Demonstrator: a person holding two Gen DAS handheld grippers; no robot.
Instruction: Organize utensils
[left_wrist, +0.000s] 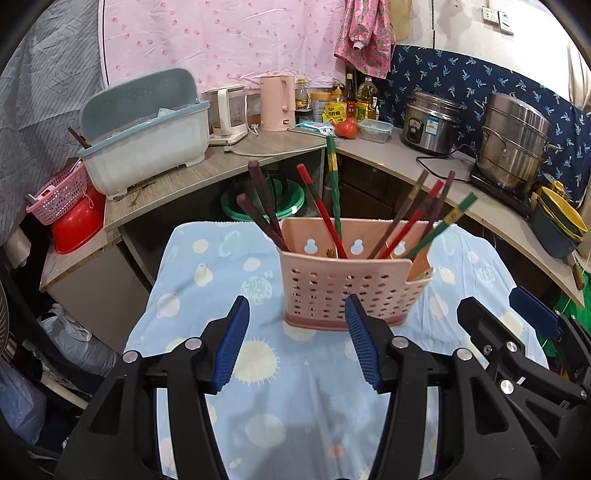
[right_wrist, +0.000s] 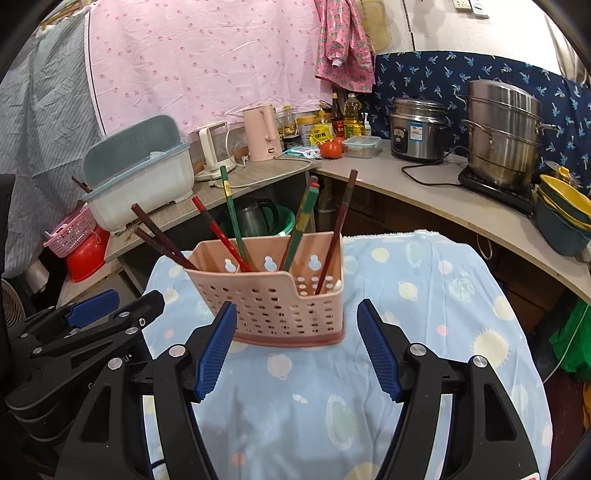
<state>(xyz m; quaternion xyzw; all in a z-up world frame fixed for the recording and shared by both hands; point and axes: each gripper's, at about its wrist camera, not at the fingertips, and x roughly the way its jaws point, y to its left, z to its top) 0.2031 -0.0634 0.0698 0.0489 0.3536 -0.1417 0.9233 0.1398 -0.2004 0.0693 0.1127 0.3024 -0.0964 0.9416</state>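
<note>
A pink perforated utensil holder (left_wrist: 343, 291) stands upright on the blue patterned cloth (left_wrist: 258, 387); it also shows in the right wrist view (right_wrist: 280, 306). Several chopsticks (left_wrist: 325, 210), red, green and dark brown, stand in it, leaning outward (right_wrist: 231, 214). My left gripper (left_wrist: 297, 314) is open and empty, just in front of the holder. My right gripper (right_wrist: 297, 317) is open and empty, also just in front of the holder. The right gripper shows at the right edge of the left wrist view (left_wrist: 498, 317), and the left gripper at the left edge of the right wrist view (right_wrist: 122, 306).
Behind the table runs an L-shaped counter (left_wrist: 406, 155) with a dish-drainer box (left_wrist: 144, 136), kettles (left_wrist: 277, 103), bottles, a tomato (left_wrist: 346, 128), a rice cooker (left_wrist: 430, 122) and a steel steamer pot (left_wrist: 513, 144). Stacked bowls (left_wrist: 557, 225) sit at right. A green basin (left_wrist: 288, 199) sits under the counter.
</note>
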